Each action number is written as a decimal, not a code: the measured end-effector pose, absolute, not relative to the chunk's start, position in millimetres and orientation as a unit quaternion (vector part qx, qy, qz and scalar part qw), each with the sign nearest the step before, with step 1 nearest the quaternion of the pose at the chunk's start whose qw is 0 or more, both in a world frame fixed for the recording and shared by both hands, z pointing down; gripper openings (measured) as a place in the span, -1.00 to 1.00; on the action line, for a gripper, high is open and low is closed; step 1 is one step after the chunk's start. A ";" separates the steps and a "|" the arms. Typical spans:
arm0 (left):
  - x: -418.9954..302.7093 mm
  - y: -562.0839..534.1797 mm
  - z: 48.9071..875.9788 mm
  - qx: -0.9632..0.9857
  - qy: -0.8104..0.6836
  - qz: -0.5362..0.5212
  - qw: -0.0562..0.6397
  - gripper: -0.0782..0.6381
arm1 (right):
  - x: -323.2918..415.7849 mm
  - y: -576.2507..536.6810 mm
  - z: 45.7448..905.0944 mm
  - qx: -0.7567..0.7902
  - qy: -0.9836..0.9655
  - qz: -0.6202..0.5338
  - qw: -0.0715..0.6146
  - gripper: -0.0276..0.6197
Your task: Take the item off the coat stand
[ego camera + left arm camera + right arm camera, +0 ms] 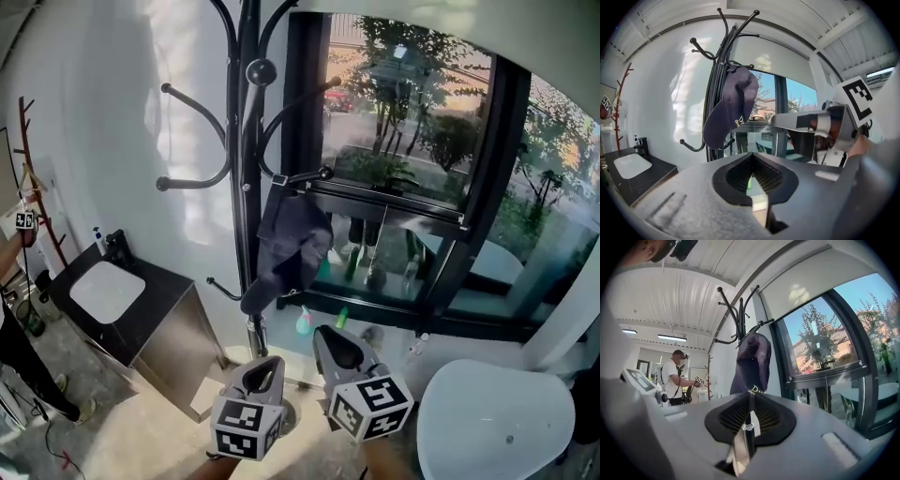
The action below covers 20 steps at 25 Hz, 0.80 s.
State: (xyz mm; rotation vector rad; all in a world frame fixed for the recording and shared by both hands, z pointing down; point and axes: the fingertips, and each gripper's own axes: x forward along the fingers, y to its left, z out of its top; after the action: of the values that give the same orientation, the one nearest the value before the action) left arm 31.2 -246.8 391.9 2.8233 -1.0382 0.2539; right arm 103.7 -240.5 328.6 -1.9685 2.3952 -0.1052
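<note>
Zero steps completed: navy cap (291, 248) on coat stand (246, 169) hook, left gripper (266, 367) and right gripper (334, 339) well short, fingers together, empty.

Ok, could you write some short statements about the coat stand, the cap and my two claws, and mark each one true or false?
1. A navy cap hangs on the black coat stand. True.
2. The right claw is shut on the cap. False: it is shut but empty, well short of the cap.
3. A white sink sits in a dark counter left of the stand. True.
4. The left claw is higher than the cap. False: it is low, below the cap, and also shut.
5. The cap hangs on the topmost hook. False: higher hooks stand free above it.
</note>
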 end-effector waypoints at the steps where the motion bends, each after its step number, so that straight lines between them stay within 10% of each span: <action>1: 30.8 -249.4 391.2 0.933 -0.344 0.084 0.060 -0.78 | 105.4 -245.3 322.7 -0.633 0.773 -0.030 0.024 -0.85; 20: 40.7 -294.7 374.3 0.897 -0.434 0.065 0.049 -0.78 | 125.3 -318.2 250.8 -0.540 0.839 0.004 0.064 -0.34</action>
State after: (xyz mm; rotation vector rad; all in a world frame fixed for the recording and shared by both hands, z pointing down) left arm 40.7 -294.7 374.3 2.7343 -1.3218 0.1974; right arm 125.3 -318.2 250.8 -1.6305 2.5341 0.0110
